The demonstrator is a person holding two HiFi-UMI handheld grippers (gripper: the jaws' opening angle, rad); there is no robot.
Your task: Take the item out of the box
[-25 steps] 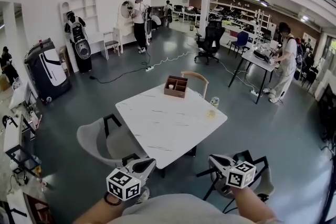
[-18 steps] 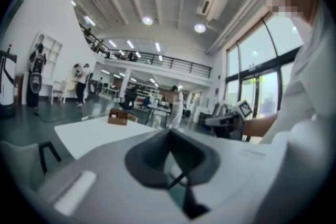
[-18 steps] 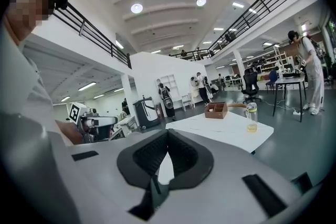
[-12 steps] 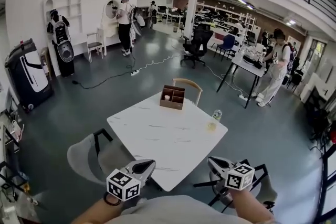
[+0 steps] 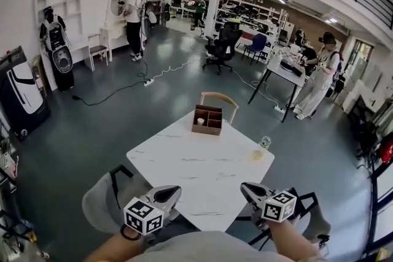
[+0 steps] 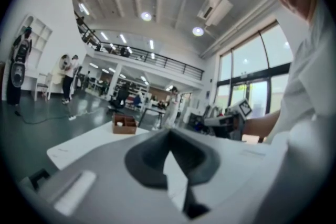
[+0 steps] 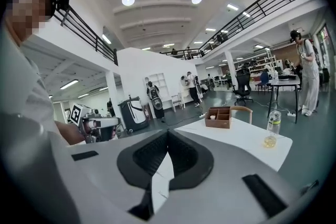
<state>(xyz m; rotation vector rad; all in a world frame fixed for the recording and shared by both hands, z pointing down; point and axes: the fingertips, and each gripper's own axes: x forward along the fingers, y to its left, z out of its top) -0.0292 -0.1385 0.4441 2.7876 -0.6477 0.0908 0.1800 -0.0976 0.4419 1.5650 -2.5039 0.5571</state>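
A brown wooden box (image 5: 208,119) with compartments stands at the far edge of the white table (image 5: 196,169); a small white item (image 5: 201,121) shows in one compartment. Both grippers are held low, in front of the table's near edge and far from the box. My left gripper (image 5: 171,191) is shut and holds nothing. My right gripper (image 5: 247,188) is likewise shut and empty. The left gripper view shows shut jaws (image 6: 169,134) with the box (image 6: 124,124) far ahead. The right gripper view shows its shut jaws (image 7: 168,134) and the box (image 7: 219,117) beyond.
A plastic bottle (image 5: 264,144) stands at the table's right edge. A wooden chair (image 5: 219,98) sits behind the box, a grey chair (image 5: 101,193) at the near left, a black chair (image 5: 307,208) at the near right. People stand farther off; cables lie on the floor.
The view has swung, so the table and box now sit slightly more to the right and nearer. Both grippers keep their place and stay shut.
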